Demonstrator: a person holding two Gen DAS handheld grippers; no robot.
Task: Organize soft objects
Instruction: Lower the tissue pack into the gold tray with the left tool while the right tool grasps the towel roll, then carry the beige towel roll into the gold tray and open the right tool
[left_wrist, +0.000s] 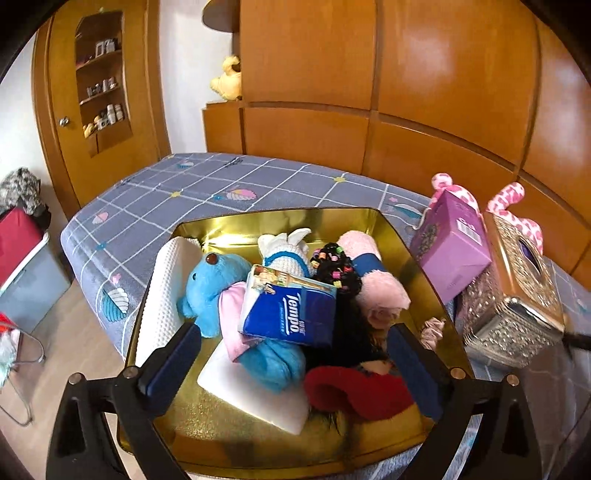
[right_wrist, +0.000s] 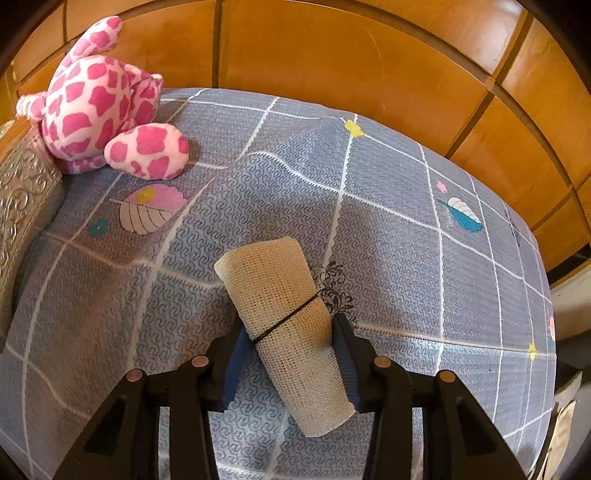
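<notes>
closing on the beige mesh roll (right_wrist: 284, 332) lying on the bed (right_wrist: 388, 229), right gripper (right_wrist: 286, 360) has both pads touching its sides, jaws narrow; looks like the pick-up step. next move needs a firm squeeze, lift, then carry to the gold tin tray (left_wrist: 413, 258). left gripper (left_wrist: 291, 354) hangs wide and empty over the tray, tissue pack (left_wrist: 291, 310) lying on the blue plush (left_wrist: 210, 284) between its fingers. tray already crowded, little free room. farther off: purple box (left_wrist: 450, 247), silver tissue box (left_wrist: 517, 306), pink spotted plush (right_wrist: 107, 103) still out on the bed.
</notes>
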